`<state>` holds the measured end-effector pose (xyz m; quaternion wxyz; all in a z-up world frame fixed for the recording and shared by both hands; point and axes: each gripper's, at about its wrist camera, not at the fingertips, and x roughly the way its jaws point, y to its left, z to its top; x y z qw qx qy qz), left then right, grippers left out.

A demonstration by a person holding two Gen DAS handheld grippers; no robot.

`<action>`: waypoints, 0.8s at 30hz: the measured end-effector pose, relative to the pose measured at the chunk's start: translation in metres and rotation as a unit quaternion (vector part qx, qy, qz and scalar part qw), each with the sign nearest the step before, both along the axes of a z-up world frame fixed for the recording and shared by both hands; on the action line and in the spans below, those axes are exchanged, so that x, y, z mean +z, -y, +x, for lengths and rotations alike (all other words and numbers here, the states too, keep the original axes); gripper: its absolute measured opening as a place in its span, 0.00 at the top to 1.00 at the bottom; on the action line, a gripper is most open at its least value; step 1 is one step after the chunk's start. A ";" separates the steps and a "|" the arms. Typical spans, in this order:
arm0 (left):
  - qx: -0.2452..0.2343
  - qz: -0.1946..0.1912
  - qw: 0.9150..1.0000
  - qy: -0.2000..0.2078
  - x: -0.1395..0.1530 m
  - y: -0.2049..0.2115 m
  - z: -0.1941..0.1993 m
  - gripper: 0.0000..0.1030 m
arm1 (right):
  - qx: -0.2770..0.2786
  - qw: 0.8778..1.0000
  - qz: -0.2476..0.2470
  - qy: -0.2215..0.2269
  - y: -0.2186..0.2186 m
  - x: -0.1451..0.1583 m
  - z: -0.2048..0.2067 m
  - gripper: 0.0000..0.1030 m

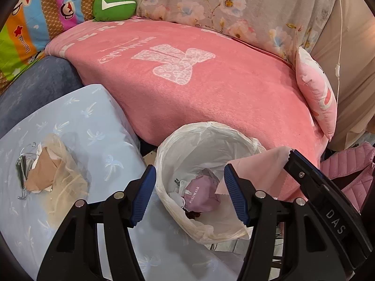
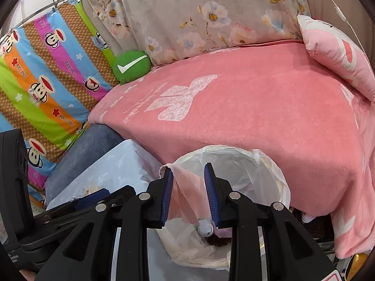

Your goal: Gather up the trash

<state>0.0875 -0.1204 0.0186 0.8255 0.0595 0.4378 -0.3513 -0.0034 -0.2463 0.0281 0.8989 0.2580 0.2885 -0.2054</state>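
The right gripper point(image 2: 188, 194) is seen with its jaws partly spread, and a pale pink cloth point(image 2: 187, 187) is draped between them; whether it is truly pinched cannot be told. The cloth is hung over the lined trash bin point(image 2: 276, 175), its long axis running downward into the opening. The left gripper point(image 1: 189, 194) is held with jaws spread wide and nothing between them, just above the bin's near rim point(image 1: 164, 187). A mauve wrapper point(image 1: 201, 197) and crumpled white scraps are seen inside the bin. The bin is hemmed in by the pink blanket point(image 1: 187, 93) behind and the pale blue worktop point(image 1: 93, 128) on the left, where a beige mesh pouch point(image 1: 54, 171) is left lying. A green cushion point(image 1: 114, 4) is set well apart.
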 end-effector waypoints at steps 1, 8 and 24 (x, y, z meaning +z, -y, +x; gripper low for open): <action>0.002 0.000 1.000 -0.001 0.000 -0.002 0.001 0.44 | 0.000 1.000 0.000 -0.007 0.000 -0.003 0.002 0.68; 0.015 0.001 1.000 -0.009 -0.005 -0.014 0.005 0.44 | 0.010 0.996 0.004 -0.090 -0.003 -0.047 0.011 0.60; 0.035 0.006 0.999 -0.032 -0.023 -0.042 0.007 0.44 | 0.025 0.982 -0.017 -0.185 -0.037 -0.102 -0.026 0.60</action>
